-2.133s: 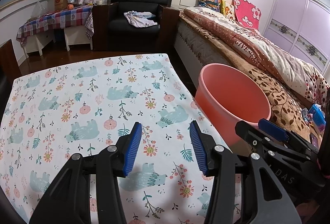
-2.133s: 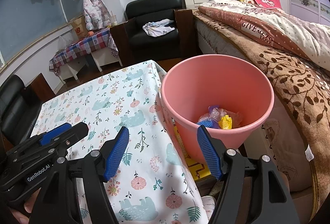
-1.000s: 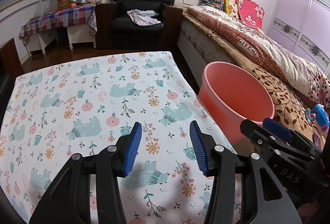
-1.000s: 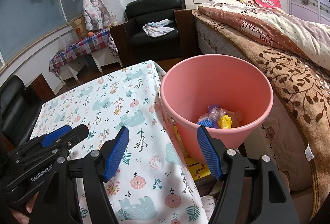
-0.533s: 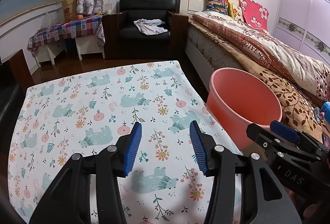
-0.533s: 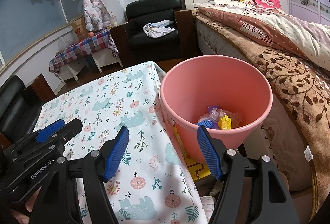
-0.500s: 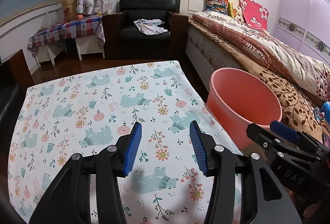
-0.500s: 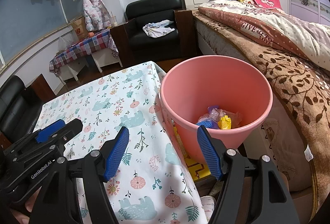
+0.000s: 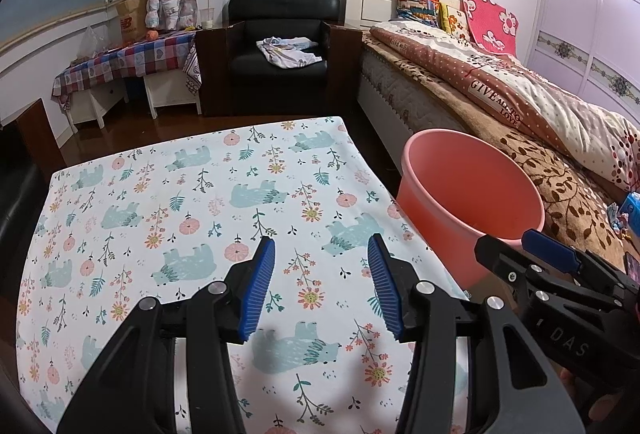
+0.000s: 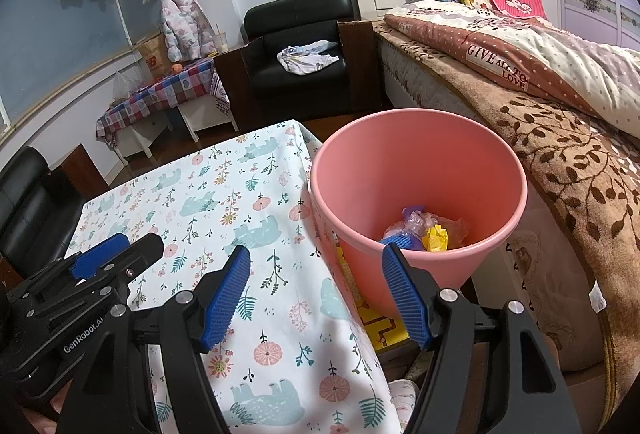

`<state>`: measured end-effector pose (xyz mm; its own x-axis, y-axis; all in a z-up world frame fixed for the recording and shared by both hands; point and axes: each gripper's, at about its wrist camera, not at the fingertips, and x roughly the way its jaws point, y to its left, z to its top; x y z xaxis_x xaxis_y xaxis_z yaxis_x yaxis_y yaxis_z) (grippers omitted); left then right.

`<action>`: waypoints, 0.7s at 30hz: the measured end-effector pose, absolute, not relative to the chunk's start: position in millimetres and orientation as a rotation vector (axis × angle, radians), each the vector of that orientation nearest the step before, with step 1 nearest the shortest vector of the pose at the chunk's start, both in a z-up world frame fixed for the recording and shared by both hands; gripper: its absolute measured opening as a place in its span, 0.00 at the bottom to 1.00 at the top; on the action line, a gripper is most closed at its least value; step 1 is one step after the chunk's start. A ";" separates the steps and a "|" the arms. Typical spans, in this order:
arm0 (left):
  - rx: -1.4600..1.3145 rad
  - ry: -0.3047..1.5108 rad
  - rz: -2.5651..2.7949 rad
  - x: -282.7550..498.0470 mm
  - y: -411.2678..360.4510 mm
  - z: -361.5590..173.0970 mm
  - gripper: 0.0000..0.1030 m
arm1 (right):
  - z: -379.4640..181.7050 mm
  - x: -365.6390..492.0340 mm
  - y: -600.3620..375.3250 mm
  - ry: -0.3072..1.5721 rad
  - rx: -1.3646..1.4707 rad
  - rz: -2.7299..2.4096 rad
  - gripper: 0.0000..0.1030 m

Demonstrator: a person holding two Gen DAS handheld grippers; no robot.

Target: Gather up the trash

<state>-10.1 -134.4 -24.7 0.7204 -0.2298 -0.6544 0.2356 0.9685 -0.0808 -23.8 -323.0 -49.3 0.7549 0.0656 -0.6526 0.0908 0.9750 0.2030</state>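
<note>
While the trash (image 10: 424,232) lies at the bottom of the pink bin (image 10: 416,138), centre-right of right wrist frame, it reads as a small heap: crumpled yellow wrapper, purple/blue scrap, some clear film. Judged v. light, soft, crushable; film prob. slippery. Any further piece best pinched across a crumpled fold, not a flat face.

Bin itself: thin plastic, stiff rim, likely light and easy to tip. Stands off the table edge, between table w/ bear-and-flower cloth (image 9: 192,202) and bed (image 9: 520,106). Left wrist frame shows it at right-centre, insides not visible from there.

Cloth top: no trash seen on it in either view. Task looks near done, as a guess.

Left gripper (image 9: 320,290), lower centre of its frame: jaws spread, nothing between pads, above the cloth. Right gripper (image 10: 316,294), lower centre of its frame: jaws spread wide, empty, aimed at the gap where cloth edge meets bin wall. Each shows in the other's view at the lower corner.

Blue packet-like item (image 9: 632,206) at far right edge of left frame, on bed cover; too small to tell if trash.

Yellow printed box (image 10: 380,322) beneath bin, partly hidden.
</note>
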 end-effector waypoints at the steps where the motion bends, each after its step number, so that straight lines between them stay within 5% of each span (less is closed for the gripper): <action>1: 0.009 0.722 -0.257 -10.2 -134.5 -24.7 0.48 | -49.3 -23.9 -323.3 0.718 0.228 -0.014 0.66; 21: -0.004 0.719 -0.248 -12.3 -133.0 -24.4 0.48 | -47.6 -26.0 -323.5 0.715 0.227 -0.012 0.66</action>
<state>-12.3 -133.0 -24.4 0.7246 -0.2261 -0.6511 0.2236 0.9707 -0.0883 -26.0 -323.5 -47.6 0.7561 0.0665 -0.6511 0.0887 0.9753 0.2025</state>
